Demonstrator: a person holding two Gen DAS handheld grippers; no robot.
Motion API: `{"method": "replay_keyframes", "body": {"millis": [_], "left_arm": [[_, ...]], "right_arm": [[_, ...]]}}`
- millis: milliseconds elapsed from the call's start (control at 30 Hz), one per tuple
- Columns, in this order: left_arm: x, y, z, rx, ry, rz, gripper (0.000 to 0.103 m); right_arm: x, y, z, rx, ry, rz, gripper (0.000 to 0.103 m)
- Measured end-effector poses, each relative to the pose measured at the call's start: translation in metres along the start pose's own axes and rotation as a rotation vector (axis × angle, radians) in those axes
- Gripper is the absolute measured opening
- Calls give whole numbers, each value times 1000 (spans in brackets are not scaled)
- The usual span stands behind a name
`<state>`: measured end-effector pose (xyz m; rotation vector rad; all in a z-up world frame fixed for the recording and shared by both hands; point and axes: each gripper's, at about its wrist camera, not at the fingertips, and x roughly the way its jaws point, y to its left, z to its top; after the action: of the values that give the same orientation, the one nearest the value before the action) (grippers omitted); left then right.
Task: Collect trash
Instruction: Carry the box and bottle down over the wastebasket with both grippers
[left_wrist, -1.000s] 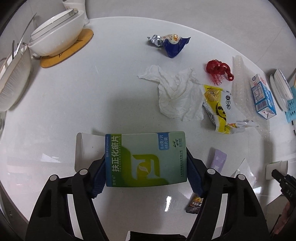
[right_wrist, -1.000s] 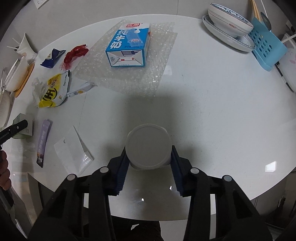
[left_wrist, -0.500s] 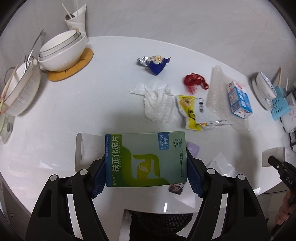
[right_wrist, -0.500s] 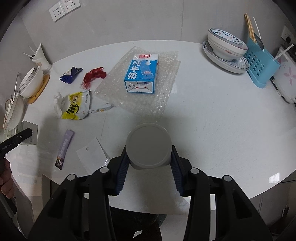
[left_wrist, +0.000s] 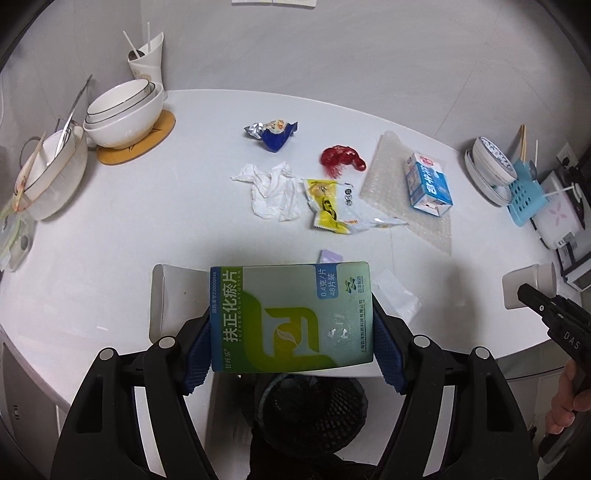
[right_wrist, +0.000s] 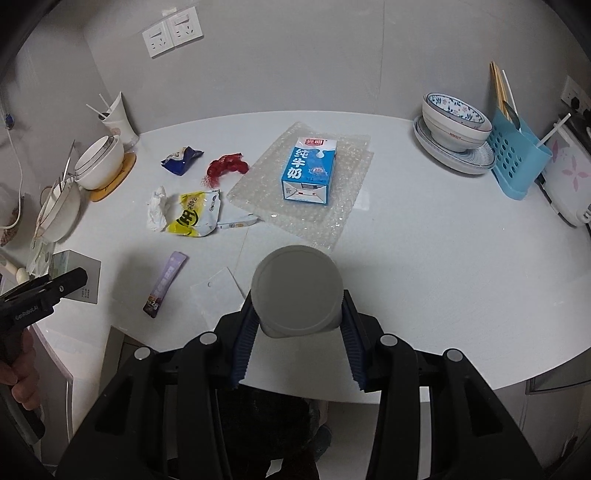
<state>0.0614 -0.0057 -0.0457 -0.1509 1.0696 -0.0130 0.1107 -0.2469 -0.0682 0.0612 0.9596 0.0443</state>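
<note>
Table (left_wrist: 110, 229): round, white, strewn with trash; mesh bin (left_wrist: 314, 410) below its near edge. Box (left_wrist: 290, 317): light, stiff card, clamped across its short edges by the left gripper (left_wrist: 291, 338), above the bin. Cup (right_wrist: 297, 291): light, crushable, pinched at its sides by the right gripper (right_wrist: 295, 338); grip gently.

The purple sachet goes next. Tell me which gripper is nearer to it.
Left, though both are full. The left gripper, shut on the green box, hangs right over the purple sachet. The right gripper, shut on the paper cup, is off to the sachet's right.
</note>
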Motion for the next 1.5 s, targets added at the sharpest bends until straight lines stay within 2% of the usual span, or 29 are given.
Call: {"method": "replay_keyframes", "body": {"millis": [367,833,1167,1500], "left_arm": [[-20,-24,-50,7,7,-17,71],[-17,-45,-119,-10,40,-14,71],[8,-56,-164,-29,67,-25,71],[44,-62,-190,-10,80,-36,71]], "right_arm": [[-23,5,-39,-64,-1,45,41],[-25,-2,-100,-116,25,81,41],[-7,-10,-145,-167,61,109,41],[28,-19,-180,-185,128,122,41]]}}
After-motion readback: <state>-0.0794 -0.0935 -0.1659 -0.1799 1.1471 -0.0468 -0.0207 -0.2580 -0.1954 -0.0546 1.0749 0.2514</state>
